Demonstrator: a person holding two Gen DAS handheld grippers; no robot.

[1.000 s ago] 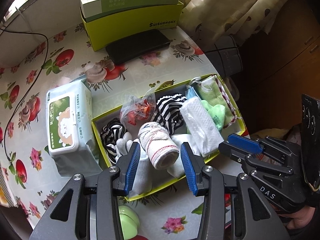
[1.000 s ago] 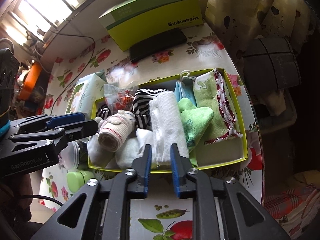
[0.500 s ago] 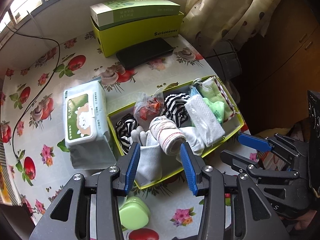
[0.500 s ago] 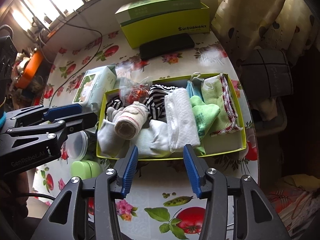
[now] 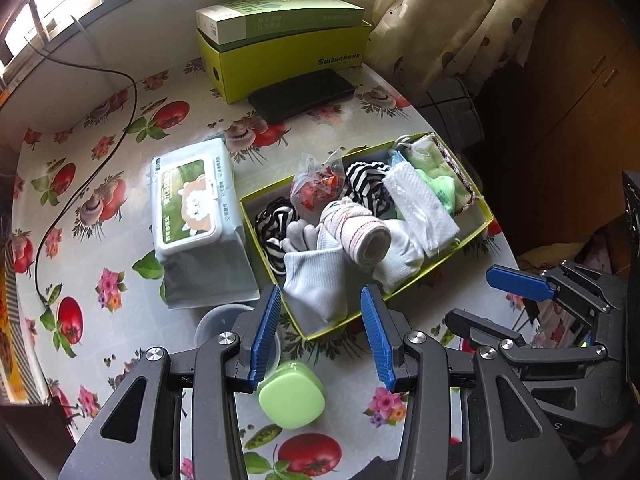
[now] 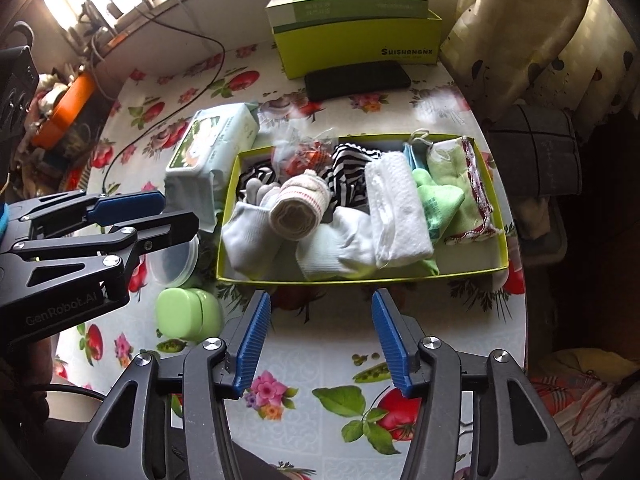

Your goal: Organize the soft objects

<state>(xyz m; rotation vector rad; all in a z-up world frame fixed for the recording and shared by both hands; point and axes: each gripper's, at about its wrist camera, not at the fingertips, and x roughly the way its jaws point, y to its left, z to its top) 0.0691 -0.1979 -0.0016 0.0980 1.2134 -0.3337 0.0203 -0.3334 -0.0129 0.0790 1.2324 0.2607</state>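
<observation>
A shallow yellow-green box (image 5: 440, 258) (image 6: 360, 276) holds the soft things. In it lie white socks (image 5: 316, 280) (image 6: 248, 240), a rolled white towel with red stripes (image 5: 356, 236) (image 6: 298, 210), a striped cloth (image 5: 368, 188), a folded white cloth (image 5: 420, 208) (image 6: 396, 216) and green cloths (image 5: 442, 190) (image 6: 440, 204). My left gripper (image 5: 320, 290) hangs open above the box's near left corner, empty. My right gripper (image 6: 321, 295) is just in front of the box, its jaws opening with nothing between them.
A wipes pack (image 5: 188, 200) lies left of the box. A green round case (image 5: 290, 394) and a clear lidded tub (image 6: 176, 260) sit near the left gripper. Green cartons (image 5: 288, 48), a black flat case (image 5: 302, 94) and a cable (image 5: 80, 184) are farther back. The table edge runs along the right.
Both grippers have drawn back and up from the box, so more of the table shows. The right jaws went from nearly shut to wide apart; the left stayed open.
</observation>
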